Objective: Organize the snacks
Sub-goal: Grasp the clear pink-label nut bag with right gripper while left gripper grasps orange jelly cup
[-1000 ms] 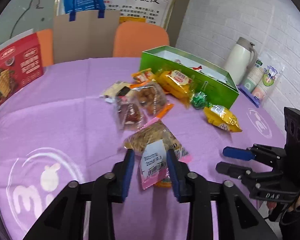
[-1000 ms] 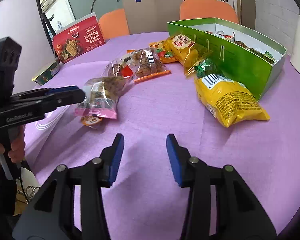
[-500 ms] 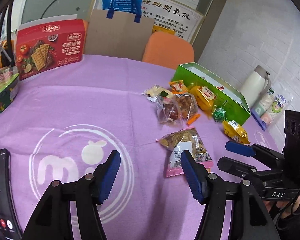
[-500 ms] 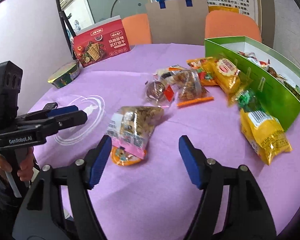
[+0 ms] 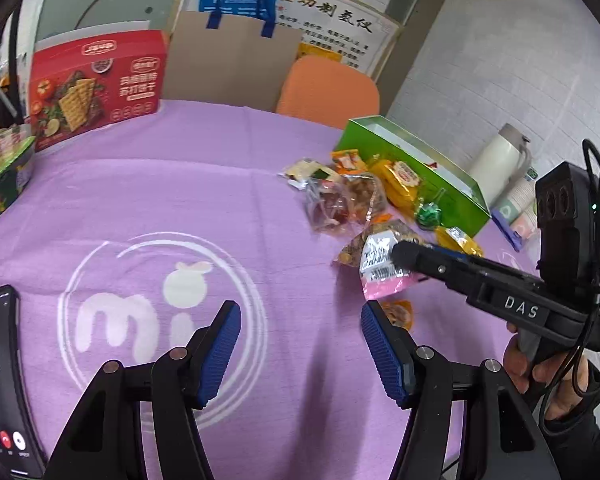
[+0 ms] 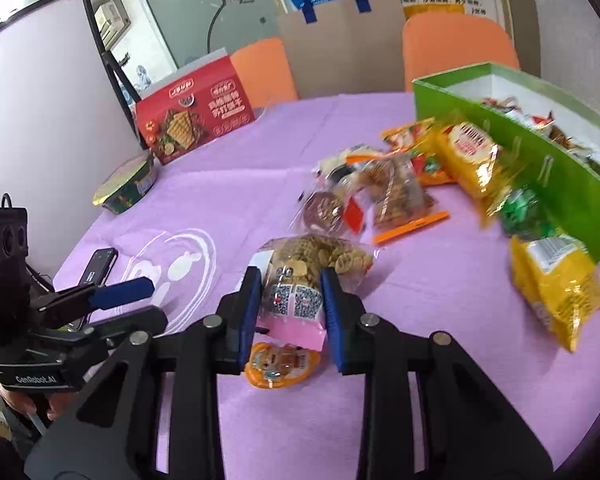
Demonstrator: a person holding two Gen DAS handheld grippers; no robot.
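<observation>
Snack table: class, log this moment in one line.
right gripper: shut on pink-edged snack bag | left gripper: open | green box: open

Between my right claw (image 6: pixel 290 312) pads, ribbed blue rubber on matt black plastic, a glossy clear film snack bag (image 6: pixel 300 276) is crinkling and catching the light. Just beneath it a shiny orange plastic jelly cup (image 6: pixel 280 364) is glinting. Under both my claws the purple tablecloth (image 6: pixel 440 380) is looking soft, matt and woven. Far ahead to the right, the green box (image 6: pixel 520 152) is showing smooth, slightly glossy cardboard.
</observation>
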